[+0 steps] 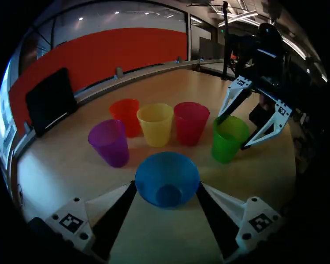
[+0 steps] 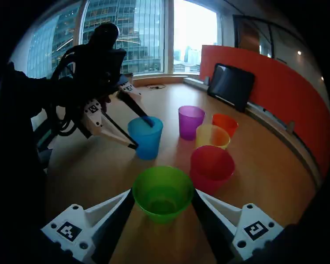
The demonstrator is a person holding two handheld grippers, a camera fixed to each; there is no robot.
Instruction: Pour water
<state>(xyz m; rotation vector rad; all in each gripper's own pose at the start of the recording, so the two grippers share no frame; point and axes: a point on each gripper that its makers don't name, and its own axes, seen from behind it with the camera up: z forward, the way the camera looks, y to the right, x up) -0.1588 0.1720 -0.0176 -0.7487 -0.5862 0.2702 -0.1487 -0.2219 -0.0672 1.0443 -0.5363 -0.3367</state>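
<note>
The left gripper (image 1: pixel 166 190) has both fingers pressed on the sides of the blue cup (image 1: pixel 167 174), which stands on the wooden table (image 1: pixel 68 167). The right gripper (image 2: pixel 163 198) clamps the green cup (image 2: pixel 162 187) likewise, just beside the red cup (image 2: pixel 212 167). Square coded markers (image 1: pixel 71 222) sit on the fingers.

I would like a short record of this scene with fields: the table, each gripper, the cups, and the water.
surface: wooden table
left gripper: fingers pressed on both sides of the blue cup
right gripper: fingers pressed on both sides of the green cup
held cups: both upright, apparently standing on the table
free cups: purple cup, orange cup, yellow cup, red cup, all upright and grouped close together
water: cannot tell in any cup
</note>
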